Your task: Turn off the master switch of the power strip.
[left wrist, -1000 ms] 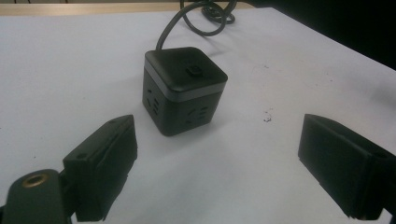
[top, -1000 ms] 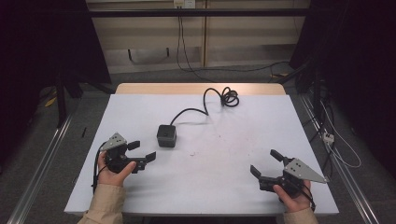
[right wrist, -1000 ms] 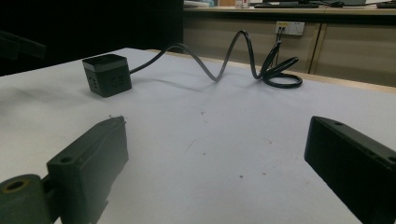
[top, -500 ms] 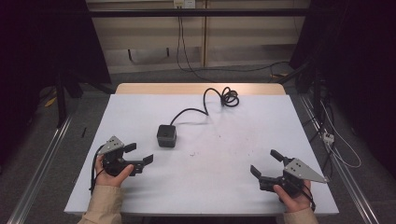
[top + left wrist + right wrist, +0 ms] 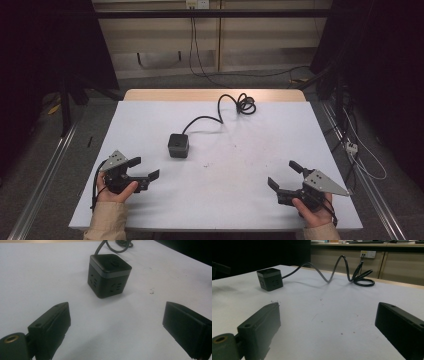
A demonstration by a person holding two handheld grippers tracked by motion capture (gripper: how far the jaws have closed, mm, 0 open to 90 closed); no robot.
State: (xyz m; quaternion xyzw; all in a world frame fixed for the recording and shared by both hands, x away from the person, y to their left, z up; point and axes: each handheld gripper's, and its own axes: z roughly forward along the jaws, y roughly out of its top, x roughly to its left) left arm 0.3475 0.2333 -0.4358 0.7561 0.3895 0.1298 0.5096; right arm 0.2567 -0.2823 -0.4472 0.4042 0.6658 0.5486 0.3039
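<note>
Black socket cube between parted claws

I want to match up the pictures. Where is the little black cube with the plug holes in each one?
High view: the black cube sits on the white table, a bit left of the middle.
Left gripper view: upper middle, ahead of the open jaws.
Right gripper view: far upper left.
Shared landmark: the black cord running from the cube to a coil at the far edge.
</note>
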